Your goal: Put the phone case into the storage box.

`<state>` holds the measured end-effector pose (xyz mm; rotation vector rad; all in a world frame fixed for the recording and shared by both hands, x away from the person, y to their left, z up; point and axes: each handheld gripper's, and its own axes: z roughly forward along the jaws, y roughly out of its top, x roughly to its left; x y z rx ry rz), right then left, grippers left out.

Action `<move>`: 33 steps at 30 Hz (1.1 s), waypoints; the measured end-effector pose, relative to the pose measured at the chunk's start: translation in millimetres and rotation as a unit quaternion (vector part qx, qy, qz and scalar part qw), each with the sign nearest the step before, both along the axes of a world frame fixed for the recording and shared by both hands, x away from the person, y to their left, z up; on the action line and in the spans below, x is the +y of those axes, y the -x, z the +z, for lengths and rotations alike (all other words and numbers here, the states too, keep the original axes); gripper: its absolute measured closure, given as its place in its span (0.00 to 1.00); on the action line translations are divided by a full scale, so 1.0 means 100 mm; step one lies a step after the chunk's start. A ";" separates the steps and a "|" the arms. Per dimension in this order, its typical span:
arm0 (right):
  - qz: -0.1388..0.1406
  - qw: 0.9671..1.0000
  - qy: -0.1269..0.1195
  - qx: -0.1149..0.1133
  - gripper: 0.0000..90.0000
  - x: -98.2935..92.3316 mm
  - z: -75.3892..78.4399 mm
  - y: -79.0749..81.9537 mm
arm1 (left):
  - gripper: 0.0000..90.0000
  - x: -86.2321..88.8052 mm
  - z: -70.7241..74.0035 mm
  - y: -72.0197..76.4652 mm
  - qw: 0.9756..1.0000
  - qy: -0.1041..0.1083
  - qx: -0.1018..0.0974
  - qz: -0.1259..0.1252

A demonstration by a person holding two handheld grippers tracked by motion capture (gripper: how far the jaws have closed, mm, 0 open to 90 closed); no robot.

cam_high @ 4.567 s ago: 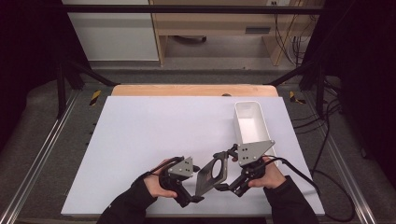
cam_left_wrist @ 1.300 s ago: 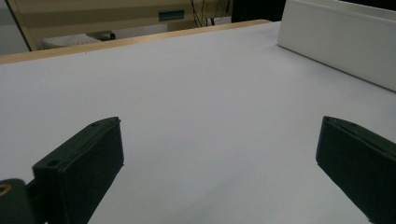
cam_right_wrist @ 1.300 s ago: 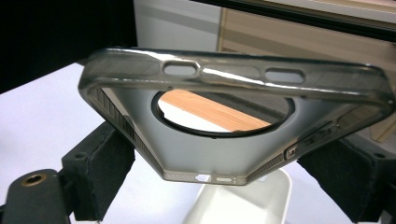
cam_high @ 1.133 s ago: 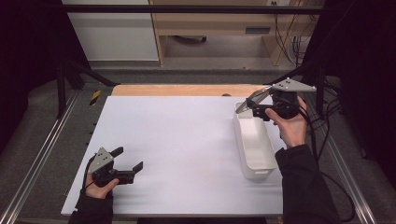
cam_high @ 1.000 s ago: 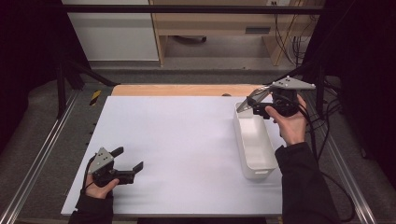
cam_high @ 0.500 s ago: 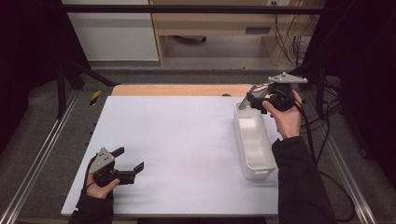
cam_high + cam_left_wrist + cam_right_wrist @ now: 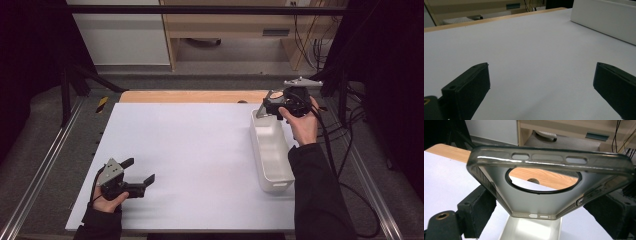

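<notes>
One phone case (image 7: pixel 544 195) is riding in your right gripper (image 7: pixel 272 106), clamped by its sides; you've been carrying it outward, and it's now hanging over the white bin's (image 7: pixel 272 172) far end, ready to drop. Your left gripper (image 7: pixel 136 176) is resting wide open, empty.

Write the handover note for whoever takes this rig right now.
Right gripper: shut on the translucent grey plastic phone case, held over the far end of the white rectangular plastic bin.
Left gripper: open, empty, low over the white table at its near left.
Done: case brought above the bin.
Left: probably lower and release it into the bin.
</notes>
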<state>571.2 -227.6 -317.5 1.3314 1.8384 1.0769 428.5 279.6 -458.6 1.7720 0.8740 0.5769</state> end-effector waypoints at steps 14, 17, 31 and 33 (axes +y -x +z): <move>-0.017 1.000 0.008 0.025 0.13 0.05 -0.10 -0.12 | 0.00 -0.01 -0.01 0.00 1.000 -0.005 0.000 -0.003; -0.021 0.999 0.010 0.028 0.13 0.06 -0.13 -0.14 | 0.00 -0.01 -0.01 0.00 1.000 -0.005 0.000 -0.003; -0.040 0.998 0.013 0.048 0.13 0.11 -0.28 -0.26 | 0.00 -0.03 -0.03 -0.01 1.000 -0.013 0.001 -0.006; -0.042 0.998 0.012 0.052 0.13 0.12 -0.30 -0.28 | 0.00 -0.03 -0.03 -0.01 1.000 -0.013 0.002 -0.006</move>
